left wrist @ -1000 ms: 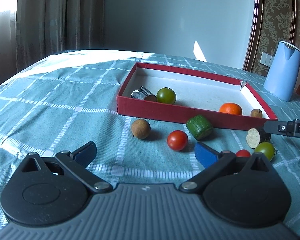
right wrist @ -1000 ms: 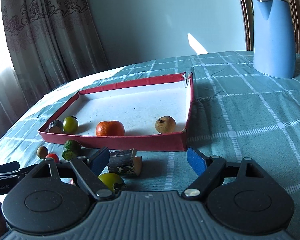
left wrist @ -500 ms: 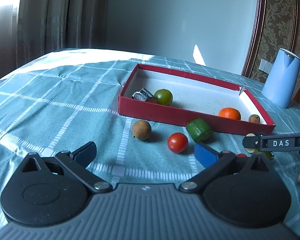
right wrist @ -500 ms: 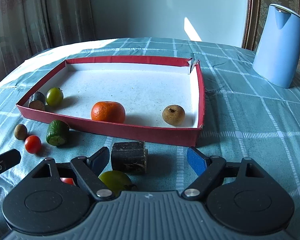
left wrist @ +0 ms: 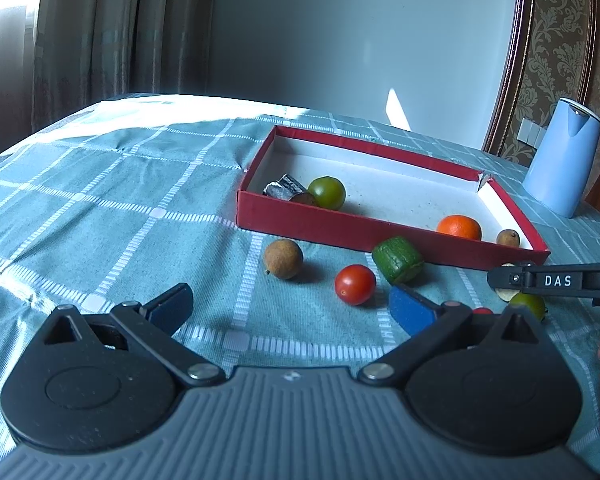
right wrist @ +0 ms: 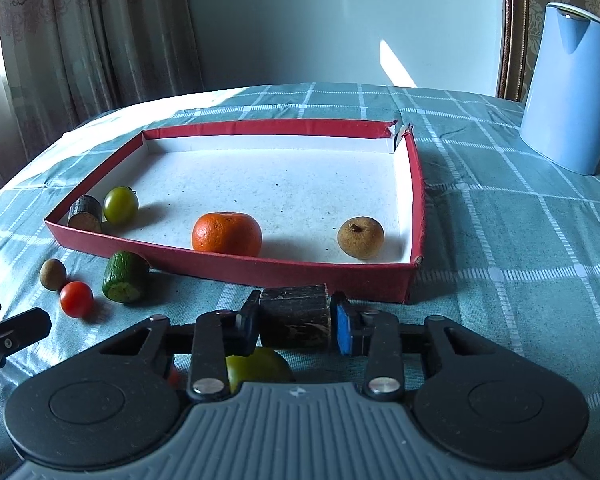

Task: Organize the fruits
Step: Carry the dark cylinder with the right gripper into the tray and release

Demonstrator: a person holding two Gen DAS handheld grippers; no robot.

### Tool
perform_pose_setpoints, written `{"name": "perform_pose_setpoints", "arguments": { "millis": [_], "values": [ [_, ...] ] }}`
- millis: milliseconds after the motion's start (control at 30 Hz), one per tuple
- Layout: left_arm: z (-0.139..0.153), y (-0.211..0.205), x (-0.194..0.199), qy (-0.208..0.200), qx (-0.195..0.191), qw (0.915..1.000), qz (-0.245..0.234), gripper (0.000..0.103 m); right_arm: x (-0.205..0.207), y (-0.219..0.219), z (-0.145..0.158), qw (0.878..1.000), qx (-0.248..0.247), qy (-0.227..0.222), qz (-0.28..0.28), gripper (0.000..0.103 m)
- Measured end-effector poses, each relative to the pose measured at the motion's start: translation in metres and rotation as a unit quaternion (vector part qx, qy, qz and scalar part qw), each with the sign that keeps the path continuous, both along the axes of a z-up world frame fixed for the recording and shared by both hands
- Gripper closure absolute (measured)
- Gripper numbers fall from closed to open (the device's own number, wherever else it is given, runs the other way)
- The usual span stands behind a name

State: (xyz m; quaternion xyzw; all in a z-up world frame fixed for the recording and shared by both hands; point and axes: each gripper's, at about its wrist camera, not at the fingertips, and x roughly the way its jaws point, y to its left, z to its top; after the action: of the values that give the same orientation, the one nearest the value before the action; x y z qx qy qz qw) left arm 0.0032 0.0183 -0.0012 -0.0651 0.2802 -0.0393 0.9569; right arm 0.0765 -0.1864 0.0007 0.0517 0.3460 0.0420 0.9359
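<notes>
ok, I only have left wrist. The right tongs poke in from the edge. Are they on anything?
Observer: Yes. The right tongs are closing on a dark bark-covered chunk, and both pads touch it.
Operator: Where is it relative to the box?
Observer: Outside the red tray, just in front of its near wall.
Operator: Anything crowding it?
Observer: A green tomato lies right behind the chunk, half hidden under the tongs.
</notes>
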Motion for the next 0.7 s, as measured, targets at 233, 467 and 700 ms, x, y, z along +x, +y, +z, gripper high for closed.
{"name": "perform_pose_setpoints", "arguments": {
  "millis": [233, 467, 700],
  "values": [
    [-0.001, 0.001, 0.000, 0.002, -0.001, 1.0000, 0.002, 0.000, -0.002, -0.011, 0.001, 0.999, 0.042, -0.002, 0.004, 0.069],
    [-0.001, 0.001, 0.001, 0.002, -0.003, 1.0000, 0.002, 0.000, -0.005, -0.021, 0.008, 0.997, 0.083, -0.009, 0.000, 0.069],
    [-0.001, 0.002, 0.001, 0.001, -0.005, 1.0000, 0.004, 0.000, -0.020, -0.021, 0.019, 0.996, 0.084, -0.041, 0.008, 0.069]
  ]
}}
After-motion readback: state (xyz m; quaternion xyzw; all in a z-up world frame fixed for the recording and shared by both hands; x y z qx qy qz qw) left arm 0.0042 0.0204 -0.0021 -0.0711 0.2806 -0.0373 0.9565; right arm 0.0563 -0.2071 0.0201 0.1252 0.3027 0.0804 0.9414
